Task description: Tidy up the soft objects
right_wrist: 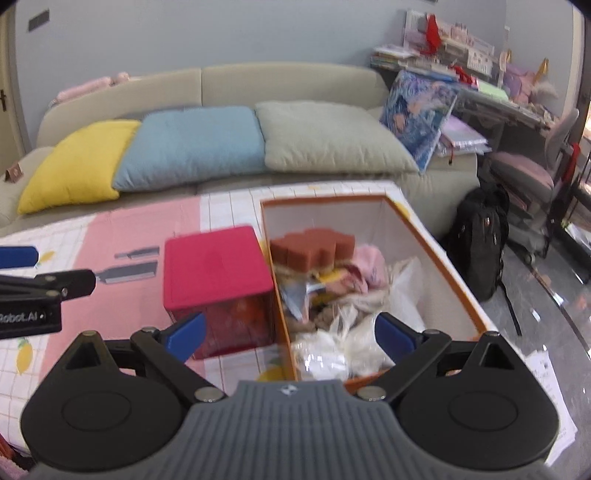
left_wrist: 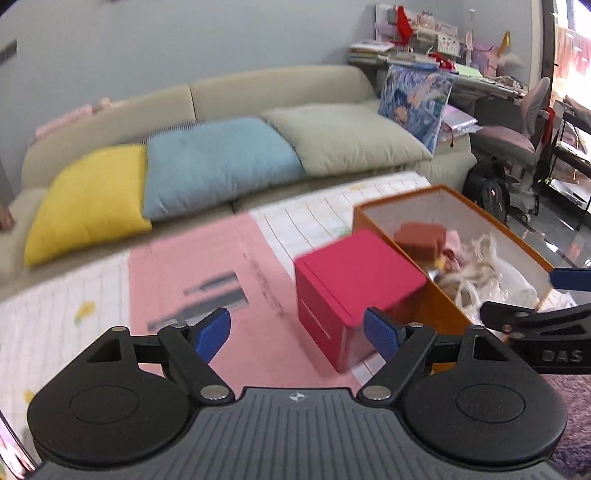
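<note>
The left gripper [left_wrist: 297, 332], black with blue finger pads [left_wrist: 212, 334], is hanging with its jaws spread wide and nothing between them. Just ahead of it and slightly to its right, a magenta cube-shaped box [left_wrist: 354, 291] is sitting on a pink and white grid-patterned play mat [left_wrist: 192, 273] printed with lemons. The right gripper [right_wrist: 290, 338] is likewise standing wide open and empty, hovering over the near end of an open orange-walled cardboard box with a white interior [right_wrist: 439, 254]. The magenta box is touching that box's left wall.

Inside the orange box, directly beyond the right gripper's fingers, soft things are lying in a heap: crinkled clear plastic bags with cream fluffy material [right_wrist: 347, 332] nearest, pink cloth [right_wrist: 369, 269] further in, and a rust-brown notched sponge block [right_wrist: 314, 249] resting on top at the far end.

Beyond the mat, a beige sofa [right_wrist: 221, 83] is running across the room, with a yellow cushion [right_wrist: 77, 162], a light blue cushion [right_wrist: 192, 144] and a pale green cushion [right_wrist: 328, 136] lying in a row, and a blue illustrated cushion [right_wrist: 417, 114] leaning at its right end. Farther right, a black backpack [right_wrist: 480, 232] is standing on a glossy grey floor [right_wrist: 546, 314] beside a grey desk chair [right_wrist: 532, 173], below a cluttered desk [right_wrist: 491, 92]. A pale grey-blue wall [right_wrist: 221, 33] is rising behind.
</note>
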A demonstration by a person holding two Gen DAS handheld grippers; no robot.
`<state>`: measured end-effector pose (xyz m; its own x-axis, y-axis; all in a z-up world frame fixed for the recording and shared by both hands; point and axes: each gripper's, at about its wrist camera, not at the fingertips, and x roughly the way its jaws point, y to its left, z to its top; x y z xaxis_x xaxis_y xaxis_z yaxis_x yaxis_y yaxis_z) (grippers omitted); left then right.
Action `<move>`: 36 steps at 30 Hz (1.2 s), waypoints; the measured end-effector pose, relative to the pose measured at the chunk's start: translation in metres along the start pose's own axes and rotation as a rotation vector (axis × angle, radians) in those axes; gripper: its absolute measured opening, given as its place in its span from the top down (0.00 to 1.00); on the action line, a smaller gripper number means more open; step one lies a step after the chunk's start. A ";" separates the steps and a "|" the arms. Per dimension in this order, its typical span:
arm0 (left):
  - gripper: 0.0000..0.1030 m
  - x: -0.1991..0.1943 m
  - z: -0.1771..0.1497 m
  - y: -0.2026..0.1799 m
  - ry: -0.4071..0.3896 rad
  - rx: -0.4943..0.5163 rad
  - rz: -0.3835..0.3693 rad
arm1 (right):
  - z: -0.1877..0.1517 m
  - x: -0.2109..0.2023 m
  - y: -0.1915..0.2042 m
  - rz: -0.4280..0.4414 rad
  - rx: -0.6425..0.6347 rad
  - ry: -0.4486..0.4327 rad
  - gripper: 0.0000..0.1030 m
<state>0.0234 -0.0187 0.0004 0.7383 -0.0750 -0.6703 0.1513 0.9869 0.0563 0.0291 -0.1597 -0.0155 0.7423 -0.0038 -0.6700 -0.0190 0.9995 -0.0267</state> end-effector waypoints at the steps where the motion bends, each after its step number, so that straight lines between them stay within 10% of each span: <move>1: 0.07 0.002 -0.002 -0.002 0.010 0.004 0.000 | -0.001 0.004 0.000 0.002 0.002 0.013 0.07; 36: 0.07 0.012 -0.004 -0.002 0.081 -0.032 0.013 | -0.003 0.014 0.007 0.002 -0.016 0.036 0.07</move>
<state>0.0293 -0.0214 -0.0107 0.6840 -0.0520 -0.7277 0.1205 0.9918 0.0424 0.0377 -0.1533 -0.0271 0.7179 -0.0031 -0.6961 -0.0318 0.9988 -0.0373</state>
